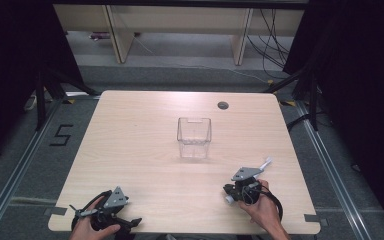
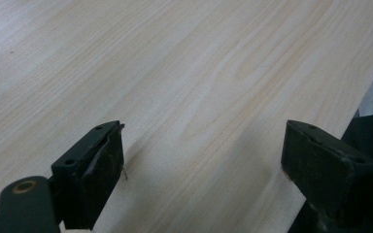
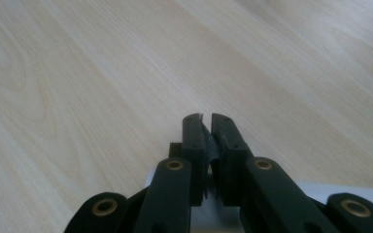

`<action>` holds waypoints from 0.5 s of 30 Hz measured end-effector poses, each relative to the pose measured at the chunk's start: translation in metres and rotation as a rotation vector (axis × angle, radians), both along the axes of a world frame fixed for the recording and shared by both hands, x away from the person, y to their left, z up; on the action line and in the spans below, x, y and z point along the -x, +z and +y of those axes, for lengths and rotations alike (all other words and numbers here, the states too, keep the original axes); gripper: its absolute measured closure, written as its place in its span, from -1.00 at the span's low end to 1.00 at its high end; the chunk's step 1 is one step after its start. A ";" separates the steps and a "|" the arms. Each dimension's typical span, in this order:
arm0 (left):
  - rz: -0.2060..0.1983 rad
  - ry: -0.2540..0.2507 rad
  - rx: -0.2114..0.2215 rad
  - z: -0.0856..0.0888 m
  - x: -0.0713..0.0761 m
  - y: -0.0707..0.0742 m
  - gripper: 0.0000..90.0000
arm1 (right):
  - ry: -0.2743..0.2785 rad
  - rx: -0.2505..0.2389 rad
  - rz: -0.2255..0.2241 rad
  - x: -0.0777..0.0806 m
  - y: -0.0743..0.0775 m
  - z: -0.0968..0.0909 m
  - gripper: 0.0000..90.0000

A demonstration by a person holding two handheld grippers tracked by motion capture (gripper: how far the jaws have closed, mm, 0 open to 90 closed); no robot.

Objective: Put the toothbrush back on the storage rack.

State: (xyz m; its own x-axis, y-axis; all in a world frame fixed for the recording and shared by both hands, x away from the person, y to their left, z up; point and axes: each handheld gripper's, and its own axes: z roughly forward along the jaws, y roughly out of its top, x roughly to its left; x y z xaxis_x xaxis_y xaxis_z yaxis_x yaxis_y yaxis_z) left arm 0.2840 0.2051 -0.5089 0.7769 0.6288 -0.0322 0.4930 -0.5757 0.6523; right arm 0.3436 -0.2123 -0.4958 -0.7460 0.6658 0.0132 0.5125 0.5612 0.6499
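Observation:
A clear, empty plastic container [image 1: 194, 137] stands upright near the middle of the wooden table [image 1: 140, 150]. My left gripper [image 1: 125, 221] lies at the table's front left corner, held by a hand; in the left gripper view [image 2: 204, 131] its jaws stand wide open over bare wood, the right jaw close to the table's edge. My right gripper [image 1: 232, 192] rests near the front right, a hand around it. In the right gripper view [image 3: 207, 117] its two jaws are pressed together with nothing showing between them. Both grippers are well short of the container.
A round cable hole [image 1: 223, 105] sits near the table's far edge. Beyond the table are wooden furniture legs [image 1: 122, 35] and loose cables [image 1: 272, 37] on the floor. A "5" is marked on the floor [image 1: 61, 135] at the left.

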 end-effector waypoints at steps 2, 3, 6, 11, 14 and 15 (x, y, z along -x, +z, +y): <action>0.003 0.005 0.011 -0.001 0.000 0.000 -0.67 | 0.003 0.003 0.006 0.002 0.000 -0.002 0.89; 0.001 0.004 0.004 -0.001 0.000 0.000 -0.66 | 0.012 0.011 0.020 0.003 0.000 -0.003 0.89; 0.001 0.003 0.005 -0.001 -0.001 0.000 -0.67 | 0.012 0.006 0.009 0.007 -0.001 -0.005 0.88; 0.002 0.005 0.007 -0.001 -0.001 0.000 -0.66 | 0.014 0.003 0.013 0.015 -0.001 -0.010 0.88; 0.002 0.003 0.002 -0.001 -0.001 0.000 -0.67 | 0.017 0.023 0.021 0.020 0.002 -0.014 0.88; 0.001 -0.003 0.000 0.000 -0.001 0.000 -0.66 | 0.025 0.020 0.028 0.020 0.001 -0.015 0.88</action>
State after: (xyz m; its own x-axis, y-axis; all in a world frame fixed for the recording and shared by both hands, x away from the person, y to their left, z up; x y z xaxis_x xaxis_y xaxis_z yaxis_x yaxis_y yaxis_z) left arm 0.2846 0.2046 -0.5086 0.7789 0.6262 -0.0328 0.4918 -0.5776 0.6515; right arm 0.3232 -0.2273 -0.4950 -0.7621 0.6471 0.0213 0.5157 0.5868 0.6243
